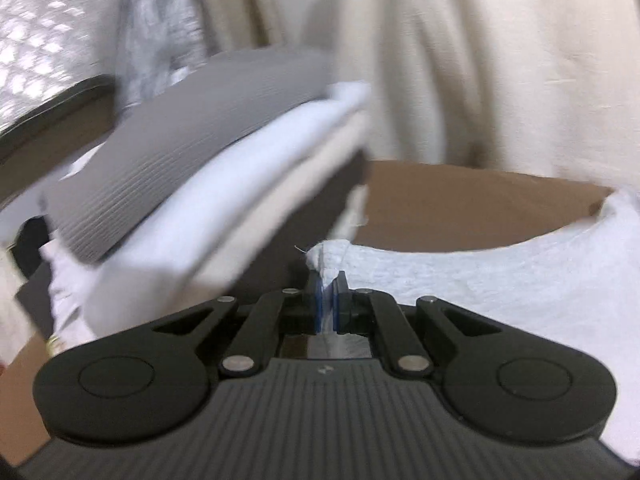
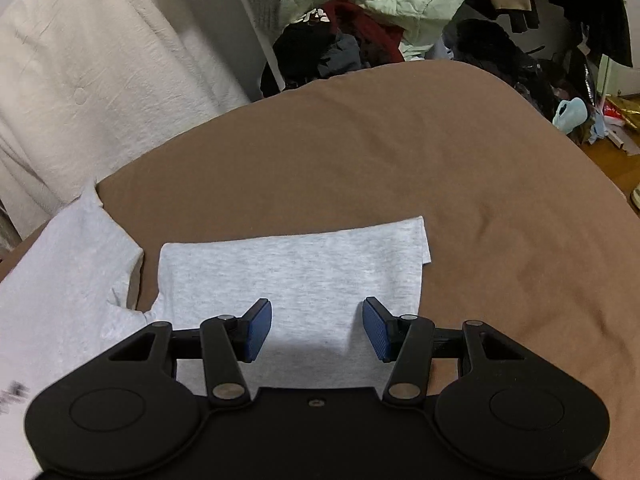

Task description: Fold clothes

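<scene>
Bed: a brown sheet (image 2: pixel 400 152) covers it and carries the clothes; every place below is told from the grey T-shirt.
Grey T-shirt (image 2: pixel 288 264): it lies spread on the bed sheet, with one sleeve flat and squared off at its far side and the body running off to the left, where it looks rumpled.
Stack of folded clothes (image 1: pixel 192 168): grey on top, white and cream below, it sits just beside the T-shirt's left edge, partly blurred.
Left claw (image 1: pixel 327 300): clamped together on a pinch of the T-shirt's edge, near the stack.
Right claw (image 2: pixel 316 328): jaws apart, poised low over the sleeve end of the T-shirt, gripping nothing.
Step, as I judge it: a fold of the T-shirt with the left edge held; how many folds are already in it, I cannot tell.
Doing it well: keep the pinched edge taut, let the right claw pin or take the matching edge, carry both level so the edges meet, and stay off the stack.
</scene>
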The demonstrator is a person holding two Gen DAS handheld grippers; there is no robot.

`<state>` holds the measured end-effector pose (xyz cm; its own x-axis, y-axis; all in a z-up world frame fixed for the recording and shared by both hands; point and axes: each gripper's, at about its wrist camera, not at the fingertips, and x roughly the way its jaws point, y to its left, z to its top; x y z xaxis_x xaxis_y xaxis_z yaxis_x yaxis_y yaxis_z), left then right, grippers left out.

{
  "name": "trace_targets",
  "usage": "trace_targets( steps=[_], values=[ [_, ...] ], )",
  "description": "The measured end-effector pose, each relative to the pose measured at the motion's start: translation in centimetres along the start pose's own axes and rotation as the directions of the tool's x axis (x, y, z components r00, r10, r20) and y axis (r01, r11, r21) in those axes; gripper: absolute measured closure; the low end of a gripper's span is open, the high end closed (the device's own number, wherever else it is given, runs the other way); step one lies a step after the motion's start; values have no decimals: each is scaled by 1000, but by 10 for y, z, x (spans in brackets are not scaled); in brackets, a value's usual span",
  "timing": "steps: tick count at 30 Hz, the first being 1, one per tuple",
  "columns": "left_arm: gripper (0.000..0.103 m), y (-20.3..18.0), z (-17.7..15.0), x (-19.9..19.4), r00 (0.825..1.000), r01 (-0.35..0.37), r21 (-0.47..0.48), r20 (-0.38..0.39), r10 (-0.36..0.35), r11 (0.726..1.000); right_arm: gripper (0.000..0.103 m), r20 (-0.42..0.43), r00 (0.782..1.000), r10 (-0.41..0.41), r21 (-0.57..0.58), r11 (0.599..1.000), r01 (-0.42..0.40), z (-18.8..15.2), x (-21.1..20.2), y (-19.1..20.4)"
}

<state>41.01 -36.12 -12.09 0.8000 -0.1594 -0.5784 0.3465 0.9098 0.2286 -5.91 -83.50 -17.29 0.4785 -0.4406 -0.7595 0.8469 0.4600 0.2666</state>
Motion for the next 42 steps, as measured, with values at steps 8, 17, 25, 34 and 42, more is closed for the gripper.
trace_targets(
  steps=[8,17,25,34,42],
  values=[
    [98,-30,-63,30,984,-163,250,-29,176,954,47,-3,1000,-2,40,999,2,1,0,-12],
    [86,-46,-75,61,910,-232,362,-248,333,903,44,-9,987,-158,-73,985,157,0,4,-17],
    [43,-65,-92,-84,998,-43,290,-32,54,956,41,-130,978,160,74,986,-151,0,6,-42],
    [43,-128,-123,-175,925,380,109,-73,-374,918,97,152,953,263,109,954,-281,-1,24,-45],
    [43,-181,-178,-198,879,469,245,-219,-423,849,99,415,880,230,-162,971,-177,0,-89,-45]
  ],
)
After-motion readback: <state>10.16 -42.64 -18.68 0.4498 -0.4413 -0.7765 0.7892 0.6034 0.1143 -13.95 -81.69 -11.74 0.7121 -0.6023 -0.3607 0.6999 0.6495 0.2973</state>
